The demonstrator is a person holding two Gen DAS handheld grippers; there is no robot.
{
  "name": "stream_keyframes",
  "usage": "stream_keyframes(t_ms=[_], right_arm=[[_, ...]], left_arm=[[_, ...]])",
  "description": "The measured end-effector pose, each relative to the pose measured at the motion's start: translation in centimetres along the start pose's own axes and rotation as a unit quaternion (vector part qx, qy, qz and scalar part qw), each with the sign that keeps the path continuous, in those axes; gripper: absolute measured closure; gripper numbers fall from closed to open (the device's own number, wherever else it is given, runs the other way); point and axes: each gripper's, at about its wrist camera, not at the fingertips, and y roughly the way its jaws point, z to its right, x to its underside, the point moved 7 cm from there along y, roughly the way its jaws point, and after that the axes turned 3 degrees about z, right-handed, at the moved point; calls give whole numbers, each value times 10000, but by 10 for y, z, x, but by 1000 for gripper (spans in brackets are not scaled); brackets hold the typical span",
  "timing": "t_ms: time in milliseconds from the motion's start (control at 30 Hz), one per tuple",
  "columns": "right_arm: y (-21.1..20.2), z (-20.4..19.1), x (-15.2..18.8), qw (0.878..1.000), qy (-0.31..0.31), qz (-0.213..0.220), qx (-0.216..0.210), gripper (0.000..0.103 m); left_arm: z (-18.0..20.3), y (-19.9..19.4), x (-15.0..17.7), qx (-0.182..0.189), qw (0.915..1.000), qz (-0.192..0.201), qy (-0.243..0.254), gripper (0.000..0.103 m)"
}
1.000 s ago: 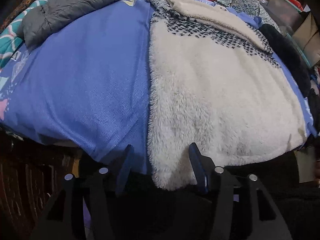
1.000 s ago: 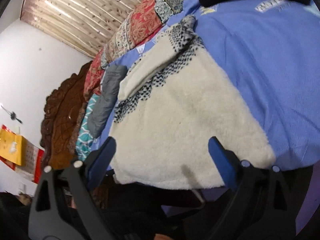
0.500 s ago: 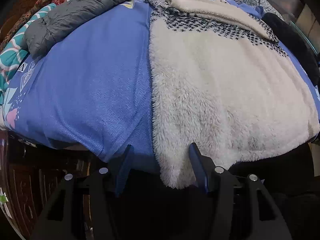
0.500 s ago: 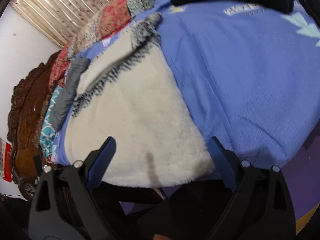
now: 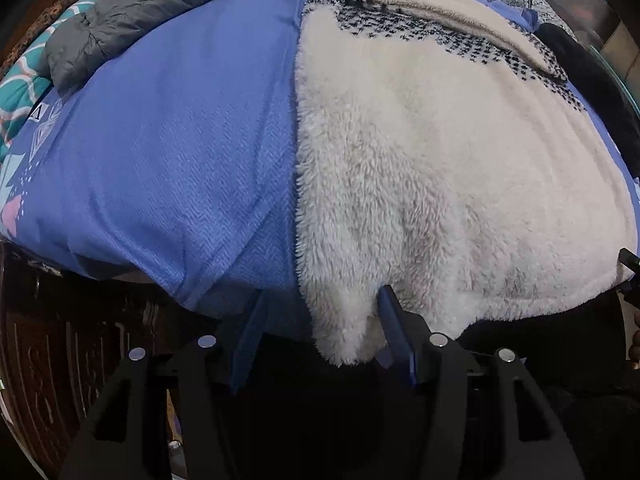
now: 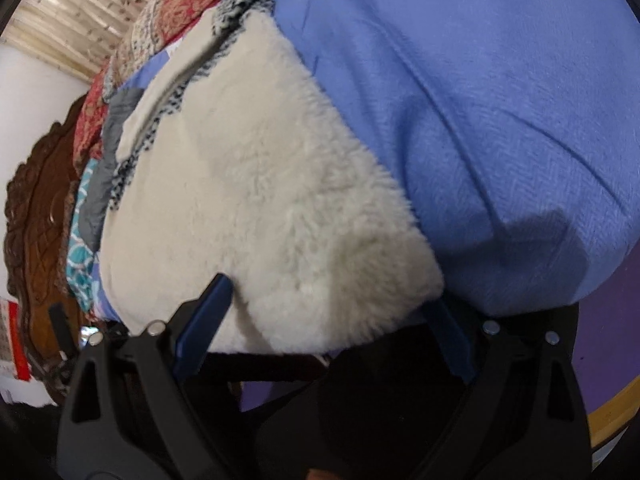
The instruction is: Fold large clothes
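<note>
1. Cream fleece garment point(image 5: 432, 168) lies spread flat on the blue bedspread point(image 5: 160, 152), its hem hanging over the near edge of the bed. Black-and-white houndstooth band and a folded cream collar/sleeve part sit twd the far edge.
2. Left gripper point(image 5: 320, 328) is at the near edge, by the garment's left hem corner. Jaws wide apart; that fluffy corner hangs btwn the two blue fingers, right finger point(image 5: 394, 332) touching or just beside the fleece, left finger clear of it. Not clamped.
3. Right gripper point(image 6: 332, 320) is at the near edge too, at the garment's point(image 6: 256, 216) right hem corner. Jaws wide; hem edge sits btwn them. Left finger point(image 6: 204, 320) lies against the fleece; right finger partly hidden under the corner. Cannot tell if it presses the cloth.
4. Bedspread point(image 6: 480, 120) has bare blue stretches on both sides of the garment, w/ a few creases near the right corner of the bed.
5. Grey puffer jacket point(image 5: 132, 20) lies at the far left of the bed, well apart from the garment; teal patterned fabric point(image 5: 20, 92) just beside it at the left edge.
6. Dark fuzzy item point(image 5: 592, 76) runs along the right edge, just beside the garment.
7. Carved dark wood headboard point(image 6: 36, 220) shows in the right wrist view, beyond the bed's side.
</note>
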Motion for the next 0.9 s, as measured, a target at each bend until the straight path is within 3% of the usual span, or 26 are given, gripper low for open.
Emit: stream_keyframes(t_ms=[633, 900], right_arm=[[5, -9, -5, 9999, 59, -81, 53, 14], [-1, -22, -1, 9992, -375, -113, 69, 14]], left_arm=[[-4, 21, 3, 289, 9993, 36, -243, 26], [-11, 25, 7, 594, 9971, 56, -464, 26]])
